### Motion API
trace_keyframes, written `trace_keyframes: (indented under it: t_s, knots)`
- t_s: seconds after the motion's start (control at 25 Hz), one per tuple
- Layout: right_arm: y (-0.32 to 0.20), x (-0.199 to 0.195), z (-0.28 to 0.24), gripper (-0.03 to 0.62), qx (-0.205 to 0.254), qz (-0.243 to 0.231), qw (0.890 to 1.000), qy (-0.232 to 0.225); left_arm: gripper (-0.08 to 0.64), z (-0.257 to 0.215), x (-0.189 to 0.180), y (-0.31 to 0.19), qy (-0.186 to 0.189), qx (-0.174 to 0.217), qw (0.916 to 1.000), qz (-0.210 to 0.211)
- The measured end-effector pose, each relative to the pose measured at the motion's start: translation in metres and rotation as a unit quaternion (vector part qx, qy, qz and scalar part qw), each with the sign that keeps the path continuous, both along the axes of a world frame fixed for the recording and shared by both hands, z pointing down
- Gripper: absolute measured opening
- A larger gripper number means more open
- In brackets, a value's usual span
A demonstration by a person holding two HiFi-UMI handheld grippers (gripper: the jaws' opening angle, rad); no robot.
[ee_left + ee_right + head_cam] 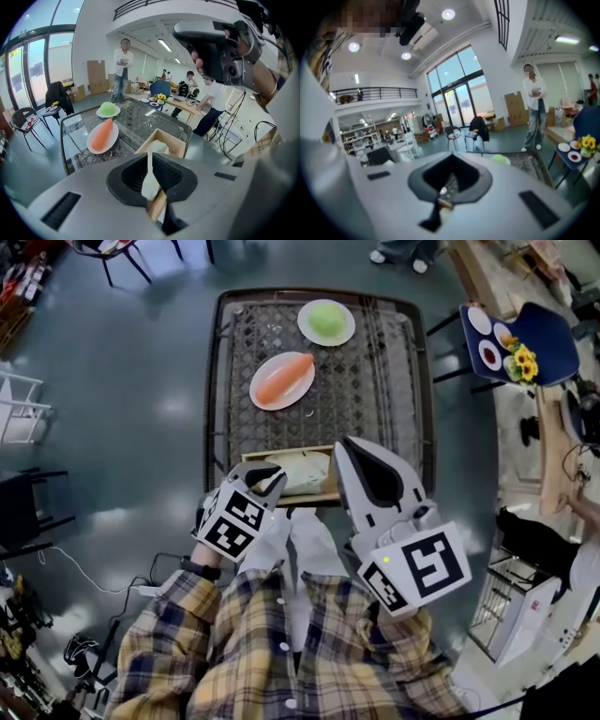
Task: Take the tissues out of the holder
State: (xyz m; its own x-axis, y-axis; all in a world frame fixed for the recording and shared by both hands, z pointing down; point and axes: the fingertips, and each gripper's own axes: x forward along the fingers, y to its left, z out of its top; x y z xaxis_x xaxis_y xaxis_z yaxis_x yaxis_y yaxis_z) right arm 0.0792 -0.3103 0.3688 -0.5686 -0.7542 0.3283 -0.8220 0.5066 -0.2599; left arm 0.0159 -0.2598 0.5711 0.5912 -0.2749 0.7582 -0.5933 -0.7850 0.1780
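Tissue [149, 164] is soft, light and tears easily. Left gripper [153, 190] pinches its tip above the holder [176, 145]. Right gripper [447, 183] is closed and empty.

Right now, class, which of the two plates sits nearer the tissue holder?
The plate holding the orange food; the green-topped plate sits farther from the holder.

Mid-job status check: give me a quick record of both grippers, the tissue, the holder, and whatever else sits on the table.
left gripper: shut on a white tissue, which runs as a strip from the jaws toward the holder
right gripper: jaws together, nothing between them, aimed away from the table
holder: open wooden box at the near edge of the table, more tissue inside
other items: carrot on a white plate; green item on a second plate farther back
task state: tissue gripped, seemingly not yet free of the holder
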Motion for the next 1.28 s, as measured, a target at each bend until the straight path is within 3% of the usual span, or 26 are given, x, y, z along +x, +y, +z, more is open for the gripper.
trace_keyframes:
  t_s: [0.28,0.52,0.8,1.12,1.28]
  knots:
    - [-0.003,0.008,0.011,0.009,-0.014,0.008,1.0,-0.007,0.051,0.039,0.003,0.016,-0.045,-0.046,0.997,0.043]
    - [-0.005,0.01,0.015,0.009,-0.023,0.01,1.0,-0.012,0.051,0.047,0.006,0.017,-0.072,-0.057,0.9928,0.077]
    - [-0.007,0.015,0.02,0.009,-0.028,0.015,0.999,-0.018,0.054,0.049,0.013,0.024,-0.067,-0.08,0.9891,0.103]
    - [-0.006,0.02,0.018,0.009,-0.029,0.019,0.999,-0.026,0.205,0.047,0.016,0.032,-0.075,-0.105,0.9834,0.127]
    - [-0.006,0.021,0.021,0.009,-0.033,0.019,0.999,-0.03,0.221,0.055,0.014,0.036,-0.093,-0.113,0.9789,0.142]
